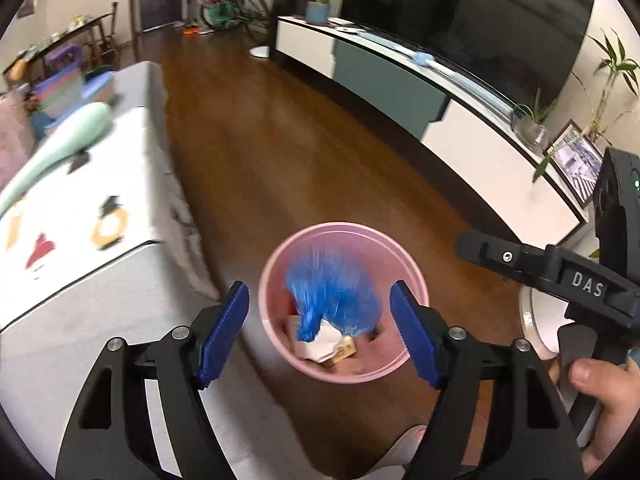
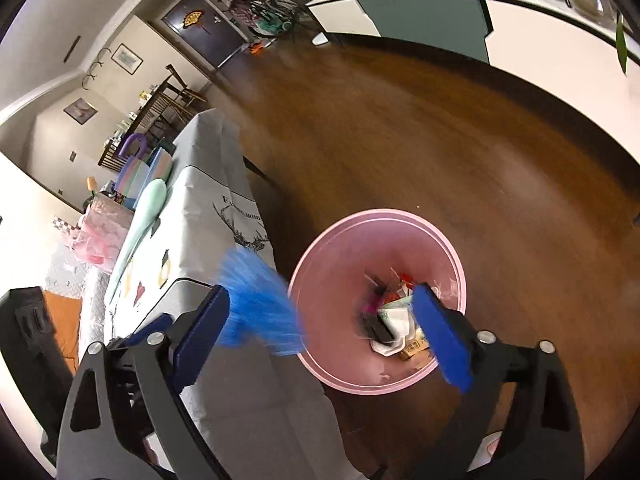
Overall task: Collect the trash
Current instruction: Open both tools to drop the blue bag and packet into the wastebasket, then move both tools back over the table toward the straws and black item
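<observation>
A blurred blue wad of trash (image 1: 334,300) hangs in the air over the pink bin (image 1: 416,280), gripped by nothing. The bin sits on the wooden floor (image 1: 300,140) beside the cloth-covered worktop (image 1: 100,280), with paper scraps (image 2: 394,326) at its bottom. The left gripper (image 1: 320,326) hovers above with fingers spread wide and empty; the right gripper (image 2: 320,334) gapes too.

Left tongs (image 1: 320,332): black triangular-cutout arms, silver round screws, ribbed blue pads (image 1: 224,334). Right tongs (image 2: 320,336) look alike; seen from the left camera at three o'clock, their black body reads "DAS", with a green light and bare-skinned right hand (image 1: 604,396).
</observation>
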Action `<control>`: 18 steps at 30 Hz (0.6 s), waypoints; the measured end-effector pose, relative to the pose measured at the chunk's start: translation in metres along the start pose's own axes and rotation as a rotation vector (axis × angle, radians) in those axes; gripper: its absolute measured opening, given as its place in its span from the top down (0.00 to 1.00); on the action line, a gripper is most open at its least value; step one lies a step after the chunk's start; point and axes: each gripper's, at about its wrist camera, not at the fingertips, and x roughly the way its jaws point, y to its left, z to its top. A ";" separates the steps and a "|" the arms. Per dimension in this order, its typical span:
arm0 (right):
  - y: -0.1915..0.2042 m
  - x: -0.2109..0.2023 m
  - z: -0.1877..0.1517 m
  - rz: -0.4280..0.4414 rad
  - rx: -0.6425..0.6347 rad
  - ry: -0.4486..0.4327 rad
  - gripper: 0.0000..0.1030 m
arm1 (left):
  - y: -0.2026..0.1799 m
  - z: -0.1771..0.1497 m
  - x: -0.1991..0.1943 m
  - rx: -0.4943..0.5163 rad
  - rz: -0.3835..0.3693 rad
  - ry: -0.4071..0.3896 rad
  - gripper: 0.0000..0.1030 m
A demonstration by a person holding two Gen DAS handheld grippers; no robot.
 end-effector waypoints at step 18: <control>0.163 -0.073 -0.113 -0.045 -0.302 -0.022 0.06 | 0.139 -0.118 -0.236 -0.181 0.257 -0.114 0.27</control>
